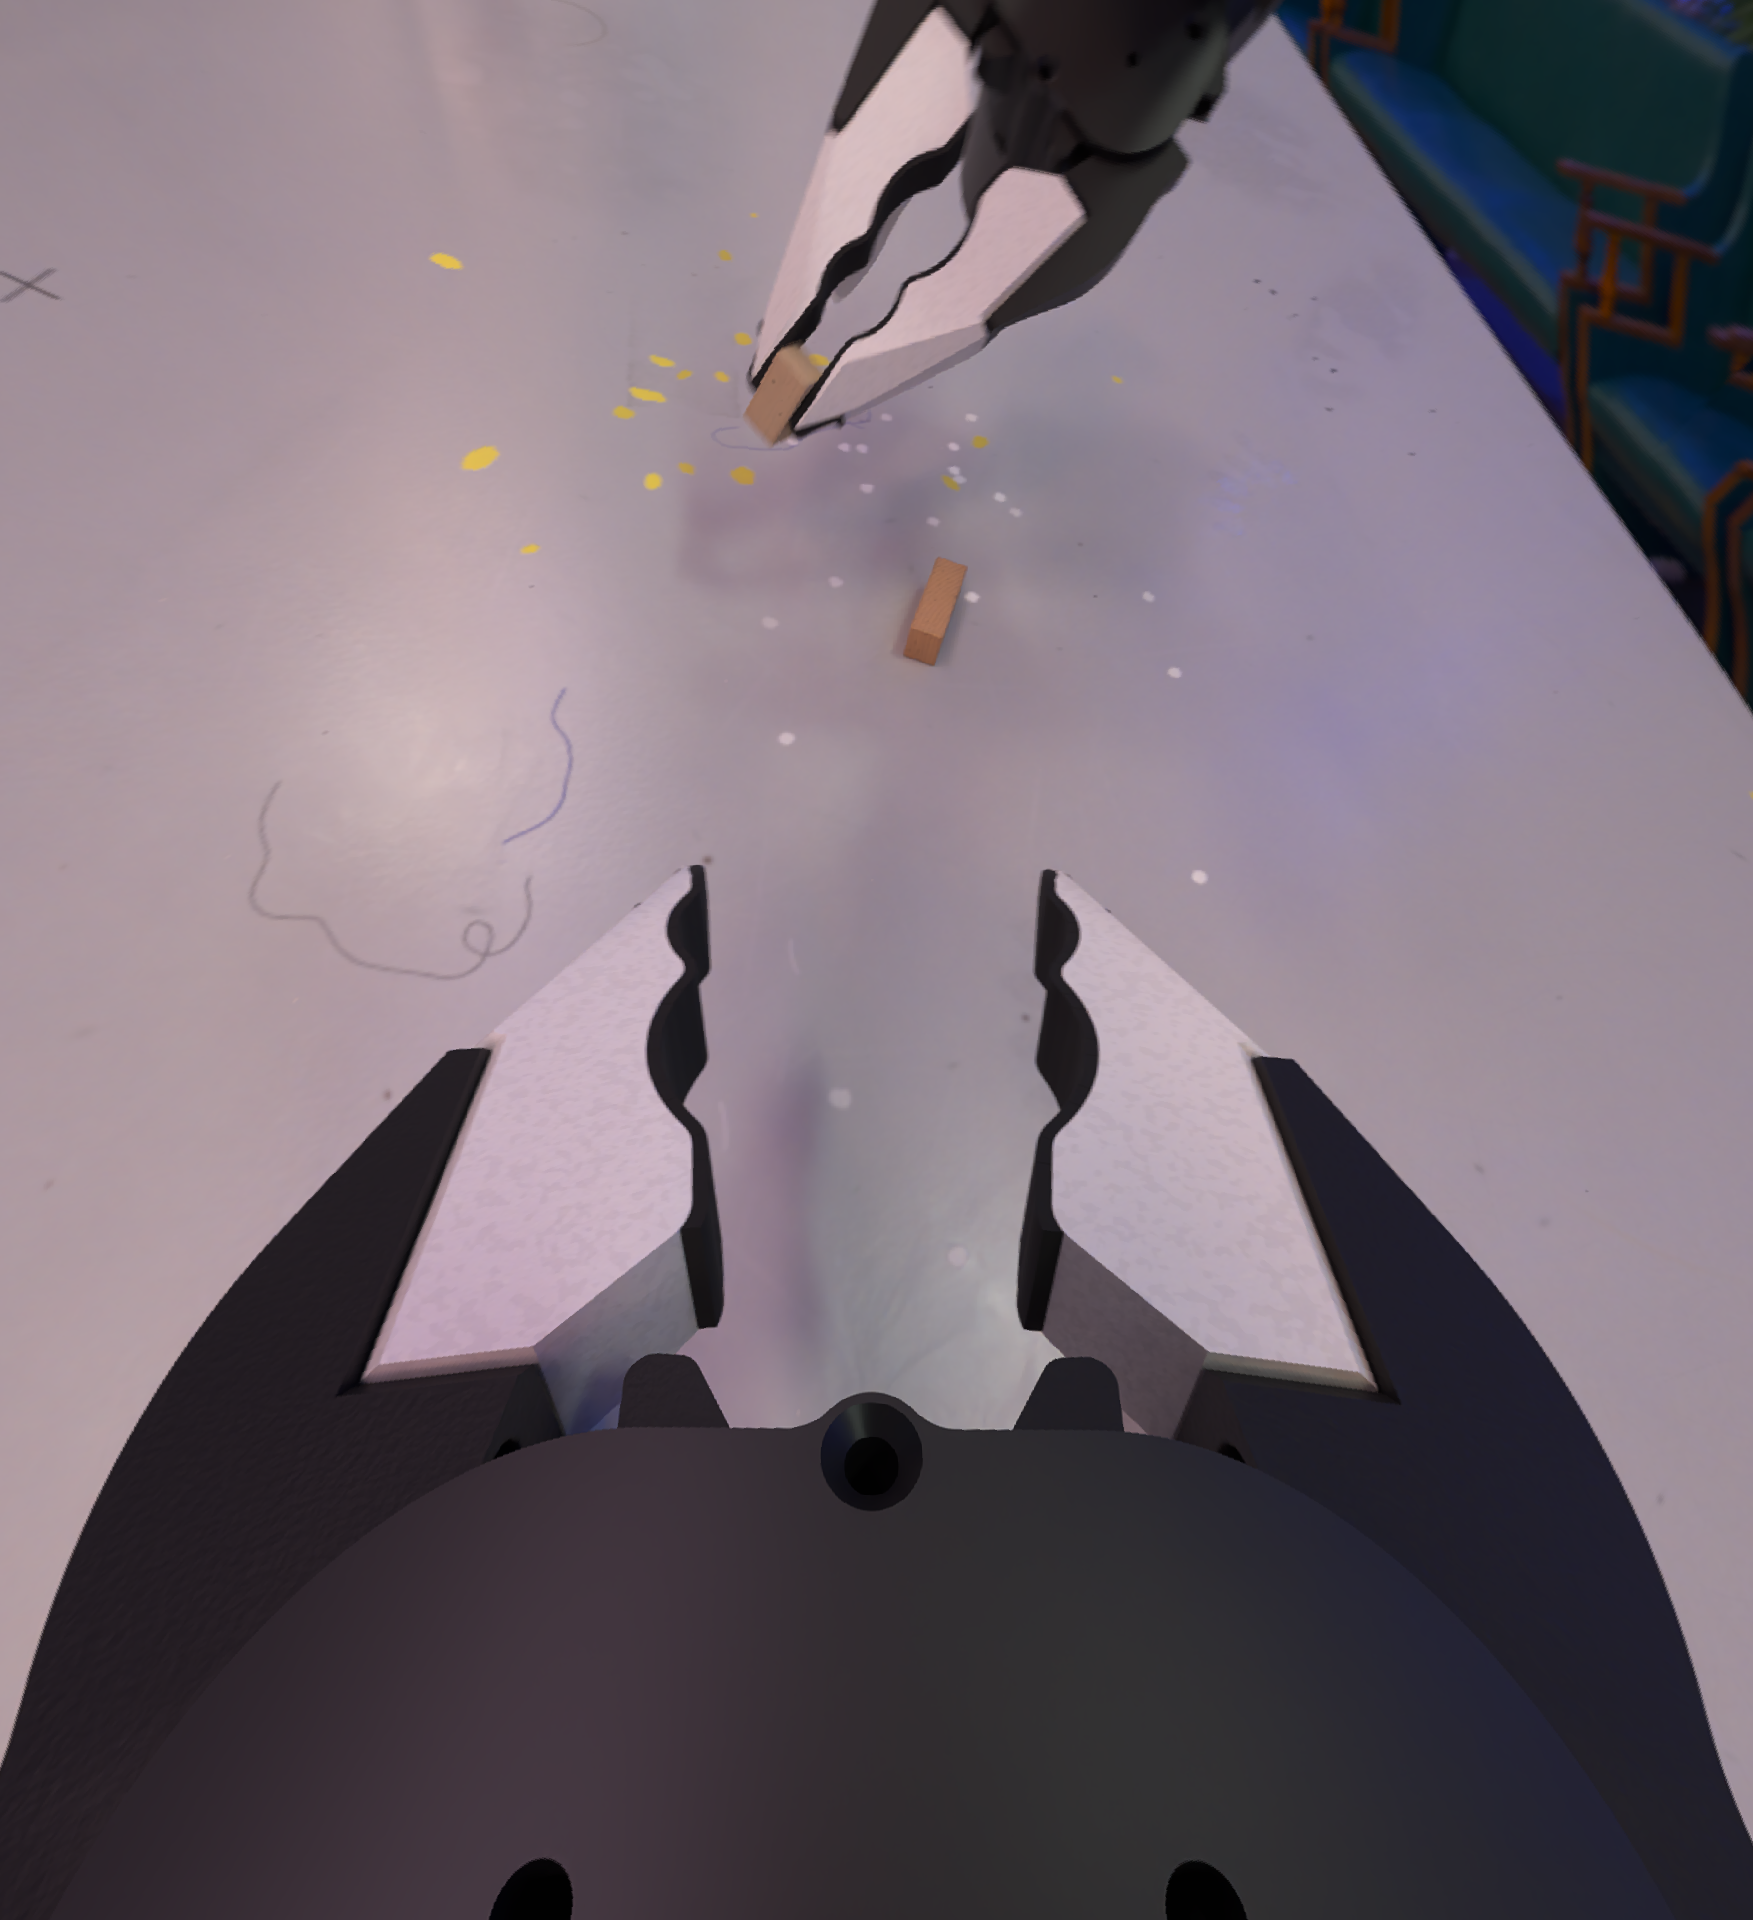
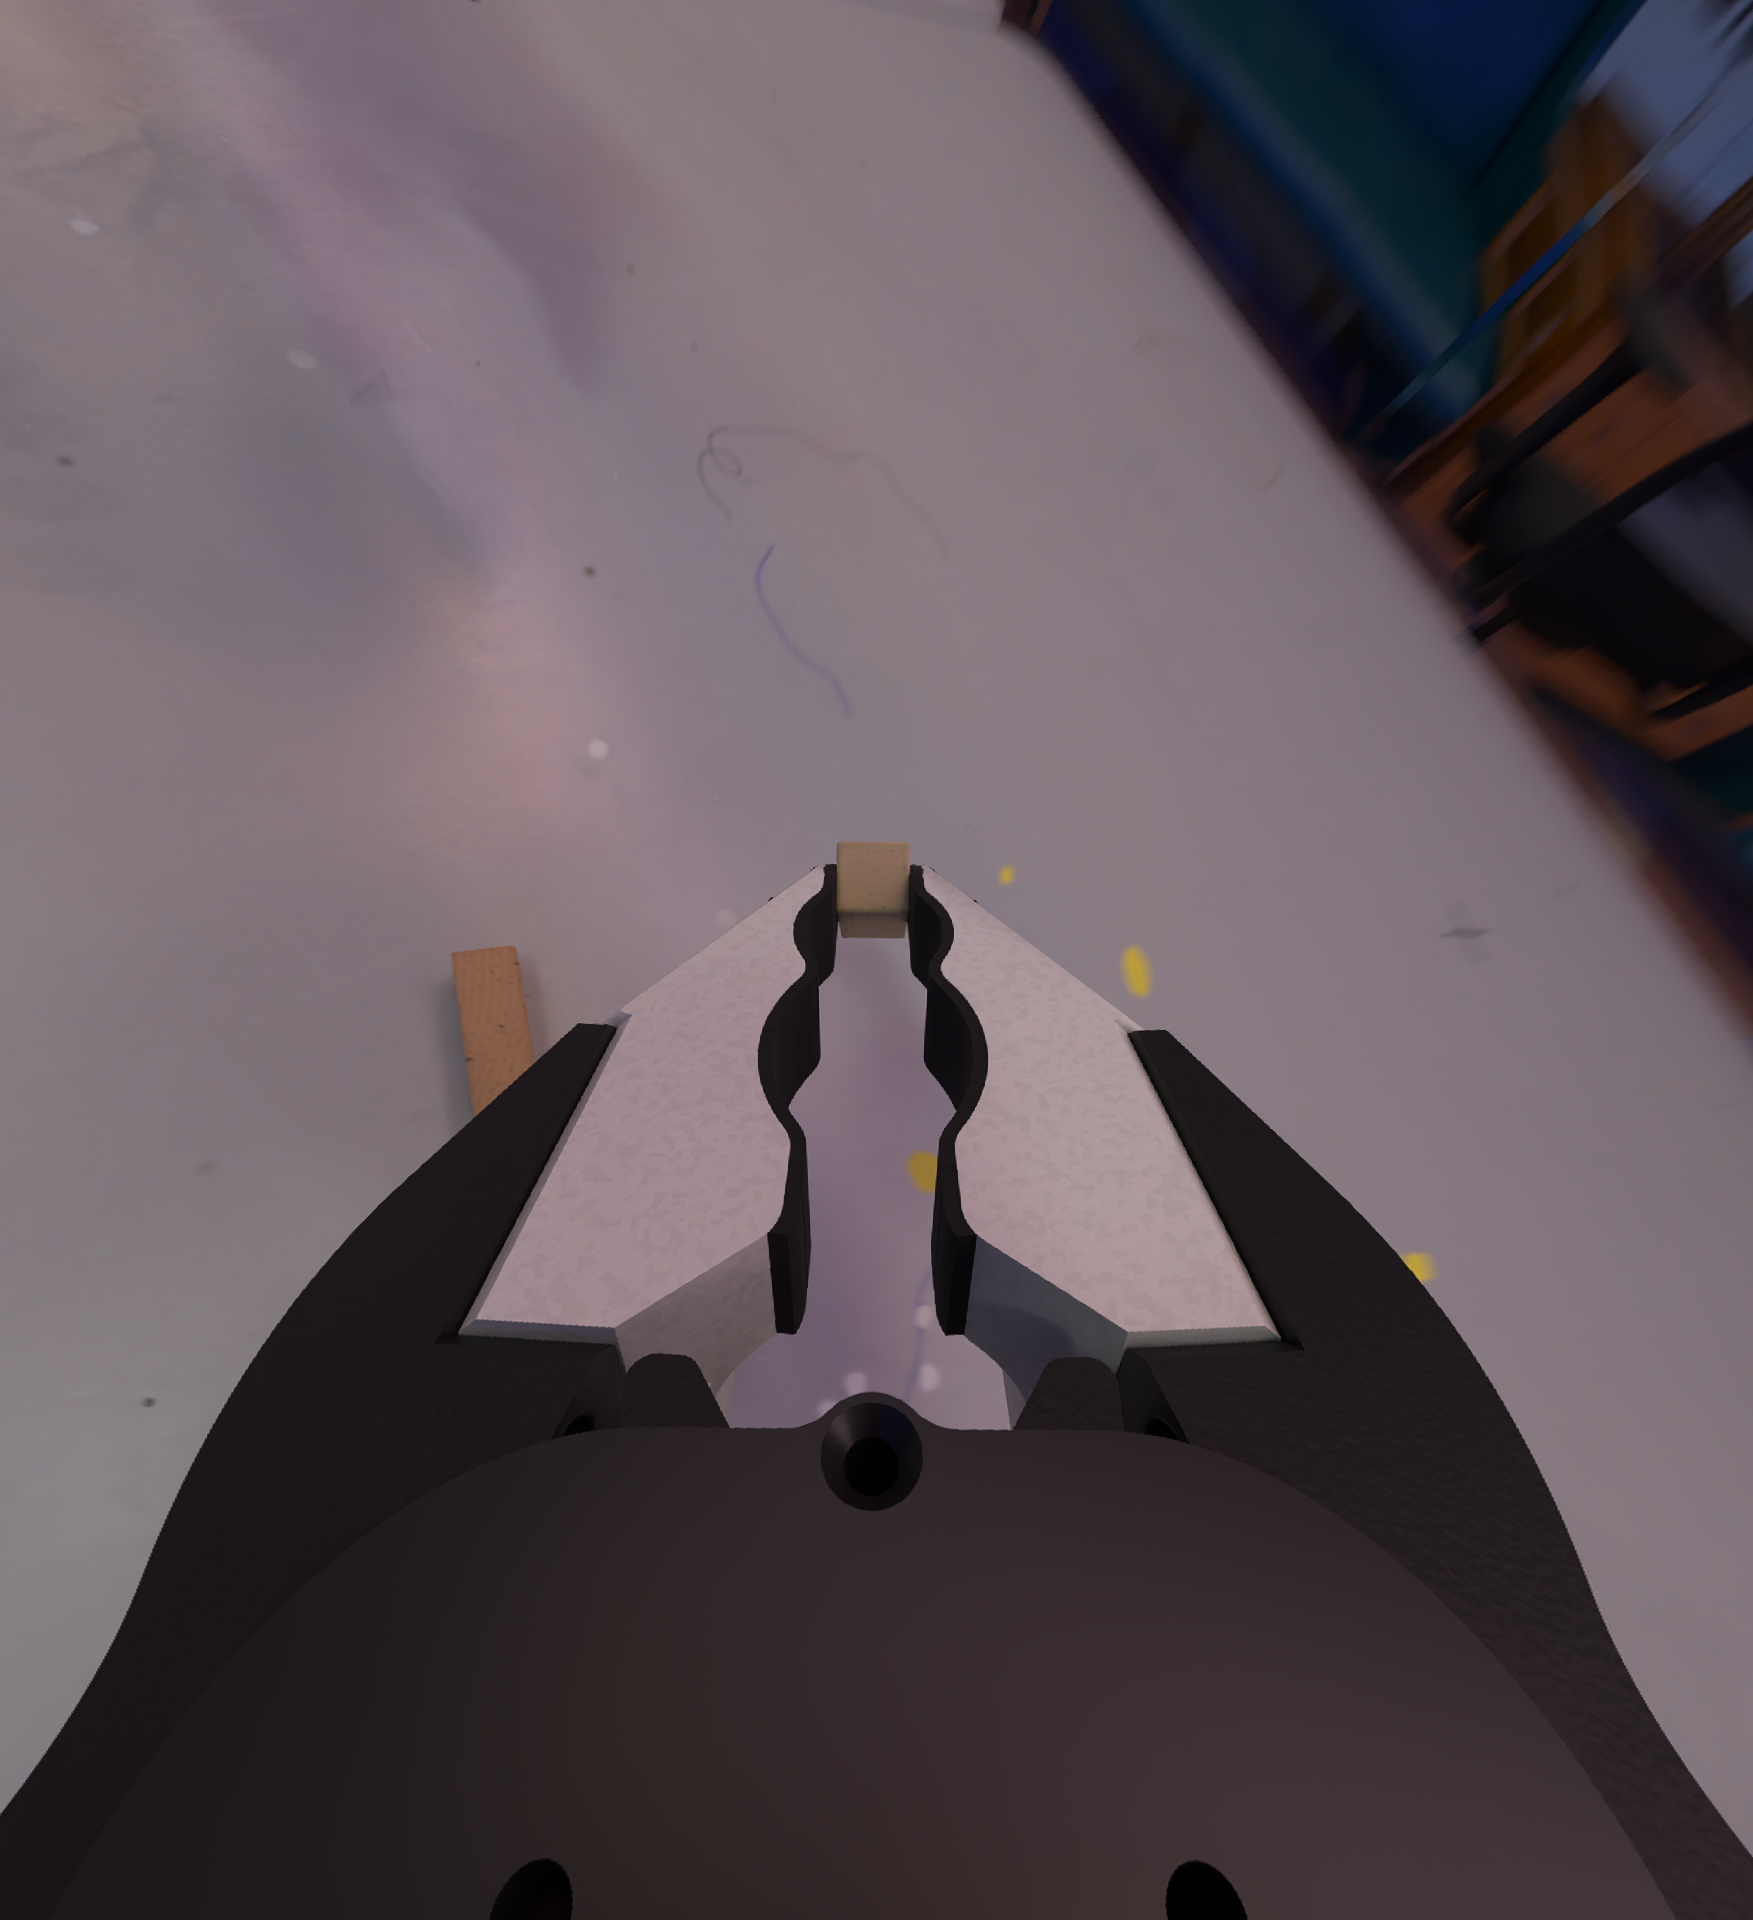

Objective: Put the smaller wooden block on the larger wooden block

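My right gripper [image 2: 872,906] is shut on a small pale wooden block [image 2: 872,878], pinched at its fingertips. In the left wrist view the right gripper [image 1: 797,407] reaches down at the far middle, and the small block [image 1: 776,400] is low over the table among yellow specks. A longer orange-brown wooden block [image 1: 936,611] lies flat on the table, nearer to me and to the right of the held block. It also shows in the right wrist view [image 2: 491,1023], left of the right gripper and partly hidden by it. My left gripper [image 1: 872,883] is open and empty above bare table, well short of both blocks.
The pale table [image 1: 332,623] bears yellow and white paint specks, pen scribbles and an X mark [image 1: 28,285]. Its right edge [image 1: 1537,416] runs diagonally. Blue-green benches with orange frames [image 1: 1630,260] stand beyond it. That background is blurred in the right wrist view.
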